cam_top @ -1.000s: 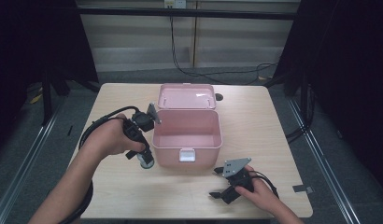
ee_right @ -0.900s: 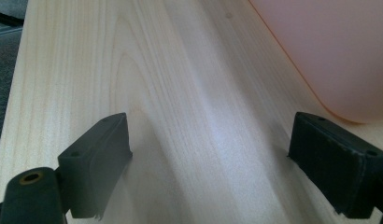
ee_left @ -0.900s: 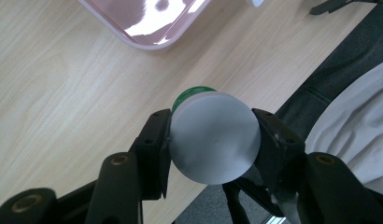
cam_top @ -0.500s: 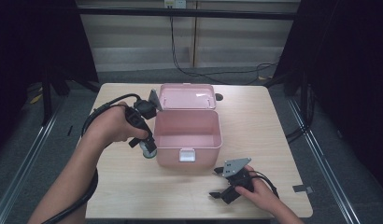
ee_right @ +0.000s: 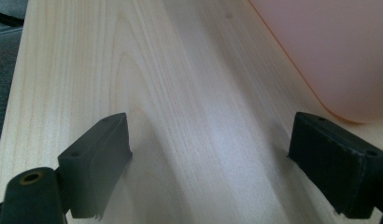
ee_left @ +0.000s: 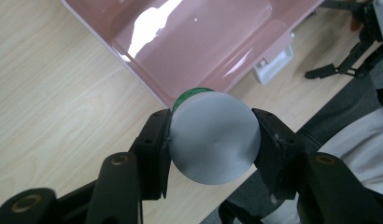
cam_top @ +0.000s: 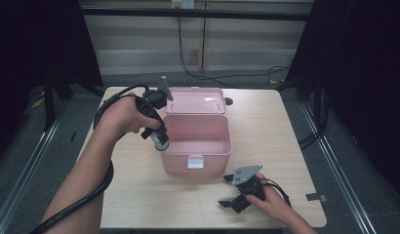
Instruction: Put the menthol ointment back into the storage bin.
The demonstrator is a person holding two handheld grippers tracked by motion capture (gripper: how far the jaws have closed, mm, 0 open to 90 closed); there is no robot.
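An open pink box [cam_top: 198, 135] stands mid-table, its lid [cam_top: 195, 101] laid back flat. My left gripper [cam_top: 158, 135] is shut on a small round can [cam_top: 161, 142] with a grey end and a green band, held at the box's left rim. In the left gripper view the can [ee_left: 213, 137] sits tight between both jaws, above the box's edge [ee_left: 194, 42]. My right gripper [cam_top: 228, 191] rests open on the table [cam_top: 134, 195] in front of the box's right corner. Its jaws stand wide apart over bare wood [ee_right: 180, 93], and the box wall [ee_right: 329, 51] is at the upper right.
The box's white latch [cam_top: 194, 161] faces the person; it is also in the left gripper view [ee_left: 273, 63]. A black cable [cam_top: 108, 105] loops from the left gripper over the table's left side. Free wood lies left and front of the box.
My left gripper has carried the can up and to the right, from beside the box's front left corner to its left rim. The right gripper has not moved.
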